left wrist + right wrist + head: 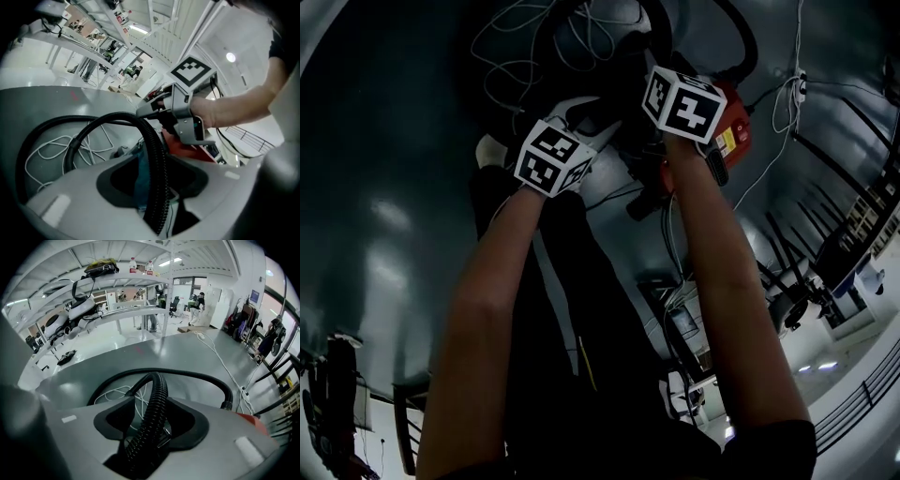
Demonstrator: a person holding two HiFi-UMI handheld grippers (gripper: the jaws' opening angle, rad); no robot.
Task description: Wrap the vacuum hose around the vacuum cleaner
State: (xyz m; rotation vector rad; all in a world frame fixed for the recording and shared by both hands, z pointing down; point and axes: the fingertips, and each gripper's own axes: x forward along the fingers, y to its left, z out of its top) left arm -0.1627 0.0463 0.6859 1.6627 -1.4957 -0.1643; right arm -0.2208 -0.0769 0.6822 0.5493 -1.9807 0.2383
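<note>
My left tongs (154,185) stand partly open. The black ribbed plastic vacuum hose (158,154) runs up through the gap, and the pads do not press on it. My right tongs (150,427) are open a little wider, with the same corrugated hose rising between the jaws, loose there too. Past the ribbing, the hose turns into a smooth black tube that arcs over the glossy grey floor (187,352) and comes down beside the red plastic vacuum cleaner body (255,425).

A thin white cord (47,150) lies in slack loops on the floor inside that arc.

The left gripper view alone shows my right tongs from the side, checkered cube on top, just above the red casing. The right gripper view alone shows the long white shelf rack (117,284) and the people standing far off. Only the head view shows both my bare forearms. There the two cubes are close together over the vacuum cleaner, and the hose curves beyond it.
</note>
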